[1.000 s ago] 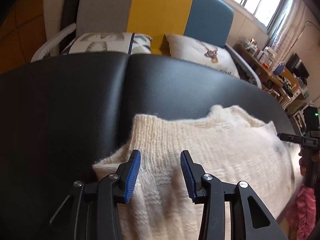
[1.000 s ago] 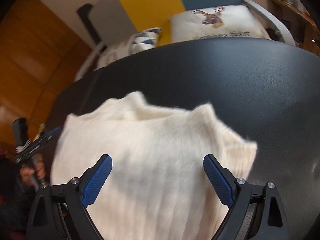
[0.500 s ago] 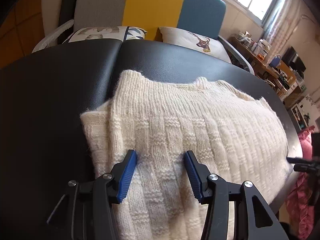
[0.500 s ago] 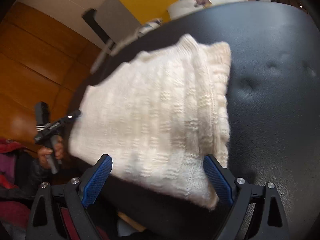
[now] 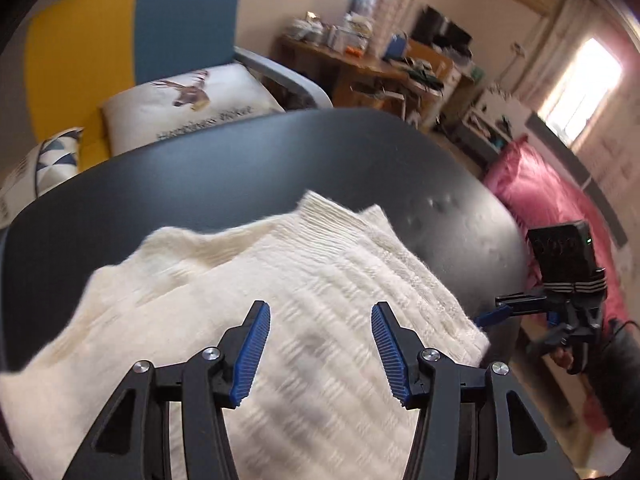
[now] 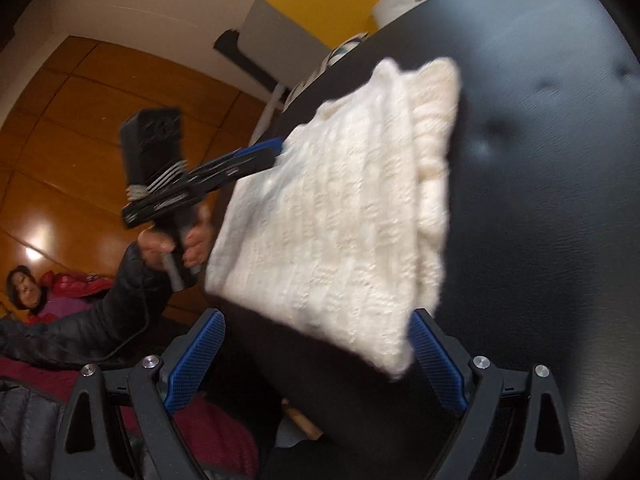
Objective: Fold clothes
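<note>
Sweater (image 5: 256,320) looks folded on the black table (image 5: 240,168). Left gripper (image 5: 318,354) just opened, right gripper (image 6: 316,354) open, both empty. Blurry, but I'd square the near edge gently.

Sunlit window (image 5: 582,80), cluttered desk (image 5: 360,60)

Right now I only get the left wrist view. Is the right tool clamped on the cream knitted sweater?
Observer: No. The right tool stands wide open. The near edge of the folded cream knitted sweater lies beyond its blue pads, unclamped.
Operator: How does the fold look from there?
Observer: Thick layers are stacked along the edge that faces the middle of the black padded table, roughly in line.
</note>
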`<state>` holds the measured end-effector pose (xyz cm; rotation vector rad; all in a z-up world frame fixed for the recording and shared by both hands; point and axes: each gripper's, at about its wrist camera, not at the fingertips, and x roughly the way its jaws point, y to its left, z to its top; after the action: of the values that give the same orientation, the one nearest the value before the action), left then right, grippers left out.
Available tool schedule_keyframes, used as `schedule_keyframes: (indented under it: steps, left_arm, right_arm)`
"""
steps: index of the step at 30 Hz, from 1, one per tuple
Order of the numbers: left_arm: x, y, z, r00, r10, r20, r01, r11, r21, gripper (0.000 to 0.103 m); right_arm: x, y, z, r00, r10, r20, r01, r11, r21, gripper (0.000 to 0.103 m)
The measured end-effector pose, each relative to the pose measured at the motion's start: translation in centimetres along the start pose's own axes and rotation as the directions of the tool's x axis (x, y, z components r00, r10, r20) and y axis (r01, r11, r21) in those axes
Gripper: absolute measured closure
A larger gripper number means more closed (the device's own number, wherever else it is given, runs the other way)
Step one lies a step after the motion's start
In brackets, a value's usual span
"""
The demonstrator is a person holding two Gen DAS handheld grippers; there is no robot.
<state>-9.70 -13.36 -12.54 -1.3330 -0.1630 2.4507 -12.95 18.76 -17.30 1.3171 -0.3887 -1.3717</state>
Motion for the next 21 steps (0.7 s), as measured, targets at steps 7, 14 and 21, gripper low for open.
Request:
schedule_keyframes:
  steps: [7,14,21]
  left_arm:
    - [4.3,0.8,0.1,0.990,0.095,-0.105,-0.099,0.995,-0.032,0.049]
    - [-5.9,7.8,-4.2,0.994,0.014,0.113,0.024,0.946,-0.322,0.045]
    - [-17.5,18.9,-16.4,0.953,0.264,0.150,-0.110,0.761,-0.640,0.043]
  right_arm:
    - [-1.1,0.8,0.5,0.996,-0.075,-0.044,0.073,0.997,-0.028,0.019]
    - [-1.3,-0.7,5.4,0.971,-0.209,0.113,0.198,0.975,0.100,0.018]
    - [2.0,-0.5,7.5,0.938,-0.297,0.179,0.275,0.951,0.142,0.018]
